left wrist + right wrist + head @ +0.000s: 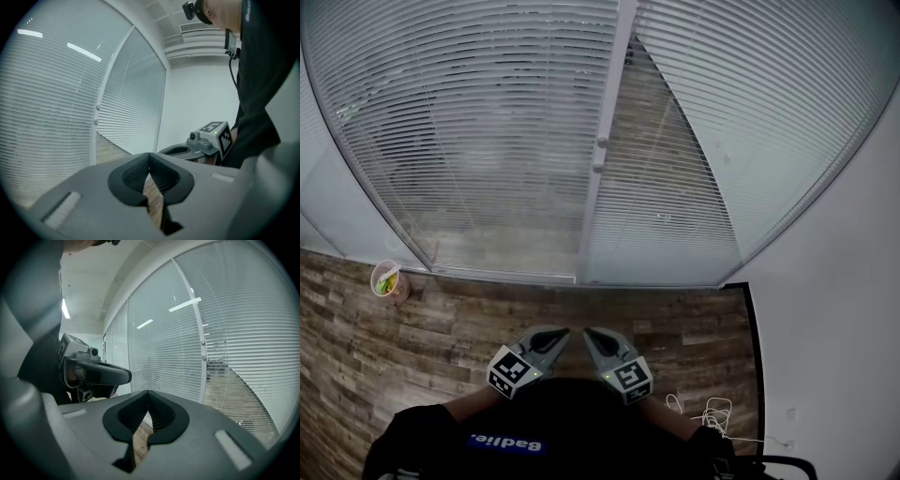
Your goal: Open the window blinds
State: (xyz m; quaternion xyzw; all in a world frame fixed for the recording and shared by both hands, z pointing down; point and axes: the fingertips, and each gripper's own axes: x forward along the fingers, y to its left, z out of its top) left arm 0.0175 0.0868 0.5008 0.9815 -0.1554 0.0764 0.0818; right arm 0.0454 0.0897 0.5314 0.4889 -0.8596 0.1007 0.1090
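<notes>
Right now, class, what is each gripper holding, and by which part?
Nothing is held. The left gripper and the right gripper are both shut with nothing between their jaws, apart from the window blinds.

CUT OFF: white slatted window blinds (pixel 487 122), top and sides run past the frame | TOO SMALL: green contents of small pale cup (pixel 387 279) | UNCLEAR: thin white cable (pixel 712 412), tangled, ends untraceable | CUT OFF: black object (pixel 778 464) at bottom edge, unidentifiable
</notes>
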